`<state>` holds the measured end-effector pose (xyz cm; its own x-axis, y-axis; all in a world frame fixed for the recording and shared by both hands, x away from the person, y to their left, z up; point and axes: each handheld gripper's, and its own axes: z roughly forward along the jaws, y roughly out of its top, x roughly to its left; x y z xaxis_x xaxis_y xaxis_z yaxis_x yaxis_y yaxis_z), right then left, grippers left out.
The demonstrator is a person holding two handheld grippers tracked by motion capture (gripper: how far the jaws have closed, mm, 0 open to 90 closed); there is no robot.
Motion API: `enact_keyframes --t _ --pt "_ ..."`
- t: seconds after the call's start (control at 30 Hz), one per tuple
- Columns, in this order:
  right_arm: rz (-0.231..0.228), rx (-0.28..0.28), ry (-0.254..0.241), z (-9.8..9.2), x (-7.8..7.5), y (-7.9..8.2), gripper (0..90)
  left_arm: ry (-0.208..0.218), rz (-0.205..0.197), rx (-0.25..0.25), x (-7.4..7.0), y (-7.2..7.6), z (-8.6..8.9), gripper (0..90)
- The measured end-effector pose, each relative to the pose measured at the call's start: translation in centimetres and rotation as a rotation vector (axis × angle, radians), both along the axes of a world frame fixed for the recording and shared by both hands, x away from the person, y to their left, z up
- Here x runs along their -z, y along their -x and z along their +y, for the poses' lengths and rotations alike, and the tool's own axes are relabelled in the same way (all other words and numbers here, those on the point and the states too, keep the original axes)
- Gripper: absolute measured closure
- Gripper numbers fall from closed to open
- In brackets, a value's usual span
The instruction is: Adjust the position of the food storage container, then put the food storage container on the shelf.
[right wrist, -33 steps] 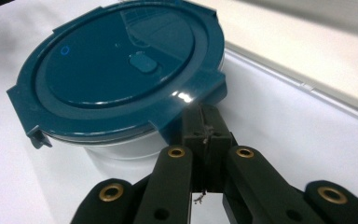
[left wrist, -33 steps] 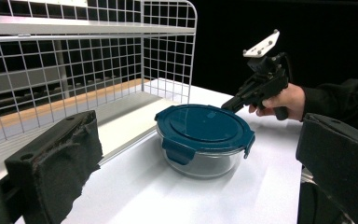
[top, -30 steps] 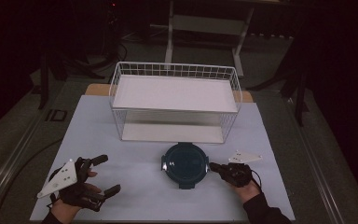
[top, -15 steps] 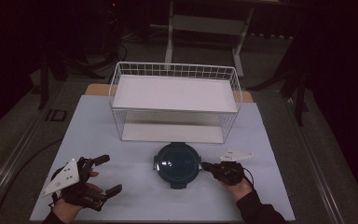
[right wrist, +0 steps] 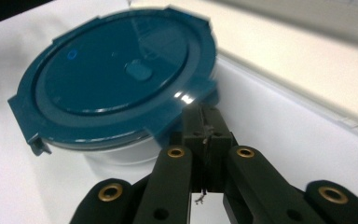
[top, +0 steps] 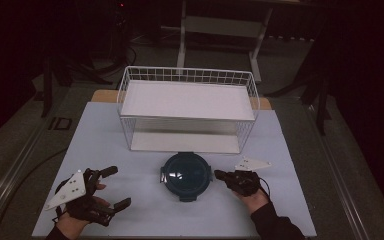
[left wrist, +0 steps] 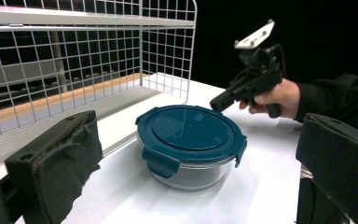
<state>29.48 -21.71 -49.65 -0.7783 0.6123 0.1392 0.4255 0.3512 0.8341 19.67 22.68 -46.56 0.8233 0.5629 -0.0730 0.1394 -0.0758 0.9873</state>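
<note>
A round glass container (top: 185,176) with a dark teal clip-on lid (left wrist: 189,129) sits on the white table (top: 105,145), near its front edge at about the 6 o'clock side of the tabletop, just in front of the white wire basket (top: 188,107). The basket stands toward 12 o'clock from the container, its lower shelf edge near the container but apart from it. The lid lies flat on the container with its clip tabs folded down around the rim.

The right gripper (top: 222,175) lies at the container's 3 o'clock, held in the person's right hand (top: 252,197), a dark sleeve (top: 277,227) behind it at the bottom edge. Its jaws are pressed together, pointing at the container's side — in the right gripper view the closed tips (right wrist: 204,122) sit just beside a lid tab, and whether they touch it I cannot tell. In the left gripper view the same gripper (left wrist: 219,99) hovers close to the far rim of the lid, its grey three-cornered plate (left wrist: 255,36) on top.

The left gripper (top: 115,187) is well apart from the container, at about its 8 o'clock, held in the left hand (top: 75,215). Its jaws stand wide apart and hold nothing — in its own view the two padded black jaws frame the container, which sits farther off between them on the table.
</note>
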Motion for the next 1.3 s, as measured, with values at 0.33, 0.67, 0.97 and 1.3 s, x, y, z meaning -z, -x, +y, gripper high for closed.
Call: enact_keyframes --t 0.33,0.67,0.97,1.3 --pt "-0.075 -0.068 -0.134 -0.5 -2.4 1.5 13.6 -0.047 0.047 -0.013 -0.5 -0.8 -1.5 0.2" --pt "-0.210 -0.047 -0.077 0.1 -4.3 1.9 14.6 -0.056 0.150 -0.023 -1.7 -2.5 -4.2 0.2" --pt "-0.216 -0.071 -0.163 -0.1 -5.0 1.8 15.9 -0.127 0.252 -0.024 -2.3 -4.3 -6.3 0.2" --pt "-0.173 -0.015 -0.133 -0.1 -5.0 0.9 12.4 -0.082 0.439 -0.056 -1.1 -8.1 -7.1 0.2"
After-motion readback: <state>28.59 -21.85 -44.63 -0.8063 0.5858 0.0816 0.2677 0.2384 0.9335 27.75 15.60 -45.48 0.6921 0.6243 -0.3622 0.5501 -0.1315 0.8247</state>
